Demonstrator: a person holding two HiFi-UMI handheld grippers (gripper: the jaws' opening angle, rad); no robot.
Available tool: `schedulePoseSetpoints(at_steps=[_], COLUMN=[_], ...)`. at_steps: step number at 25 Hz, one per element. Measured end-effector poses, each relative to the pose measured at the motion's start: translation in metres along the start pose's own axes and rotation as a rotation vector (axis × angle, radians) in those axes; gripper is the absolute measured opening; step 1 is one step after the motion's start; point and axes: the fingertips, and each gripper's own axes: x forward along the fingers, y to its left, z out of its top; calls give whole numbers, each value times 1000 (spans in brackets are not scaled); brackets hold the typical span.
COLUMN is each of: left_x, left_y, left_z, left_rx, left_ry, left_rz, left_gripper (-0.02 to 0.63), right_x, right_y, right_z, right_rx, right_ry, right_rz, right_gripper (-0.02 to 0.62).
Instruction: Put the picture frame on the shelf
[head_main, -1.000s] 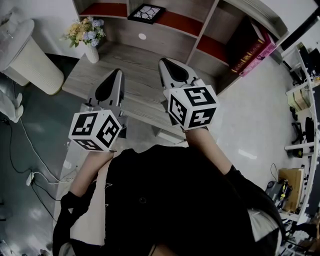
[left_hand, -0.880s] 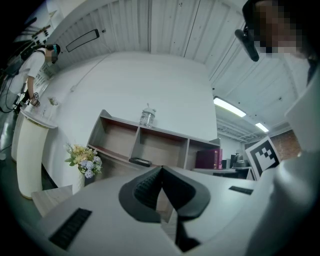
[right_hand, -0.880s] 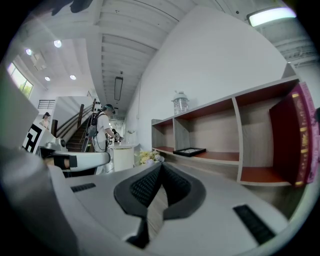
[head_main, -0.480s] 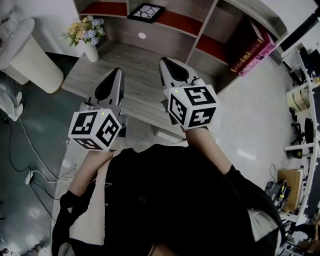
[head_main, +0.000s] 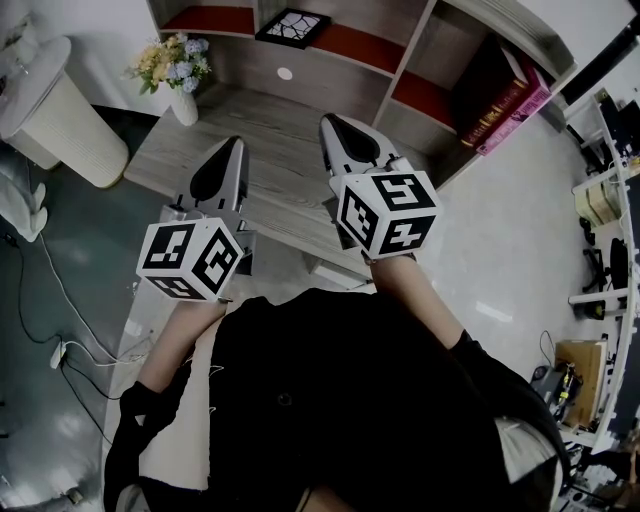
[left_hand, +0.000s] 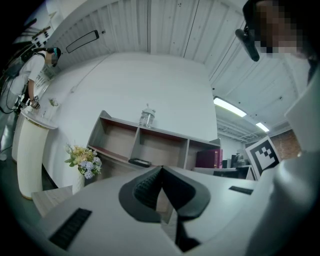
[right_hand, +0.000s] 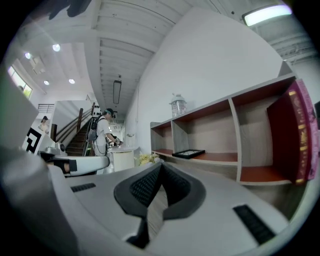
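Right now both of my grippers point level toward the shelf unit (head_main: 330, 72), side by side above the wooden desk top (head_main: 270, 135). My left gripper (head_main: 236, 146) is clenched, its dark ribbed pads pressed together with nothing between them. My right gripper (head_main: 329, 121) is clenched in the same way and also empty, and its tip sits a little nearer the shelf than the left one.

The picture frame (head_main: 292, 27) lies flat on the red-brown board of the middle compartment, toward that compartment's left end and well apart from both grippers. It is a black frame around a white, cracked-looking pattern.

In the right compartment, dark red and magenta books (head_main: 510, 98) lean on the board. A clear bottle (left_hand: 146, 117) stands on top of the unit. A white vase of yellow and blue flowers (head_main: 178, 72) stands at the desk's left corner, beside a white ribbed pedestal (head_main: 62, 112). Far off by a counter, a person (right_hand: 105, 134) in a white shirt stands.
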Motion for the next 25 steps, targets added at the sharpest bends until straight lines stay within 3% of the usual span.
schedulePoseSetpoints(at_steps=[25], left_x=[3], left_y=[-4], left_z=[1], left_rx=[-4], left_ry=[4], left_rz=[-14], left_gripper=[11], right_x=[-2], right_y=[2], right_z=[5], right_rx=[-16], right_ry=[-13], right_rz=[18], right_gripper=[5])
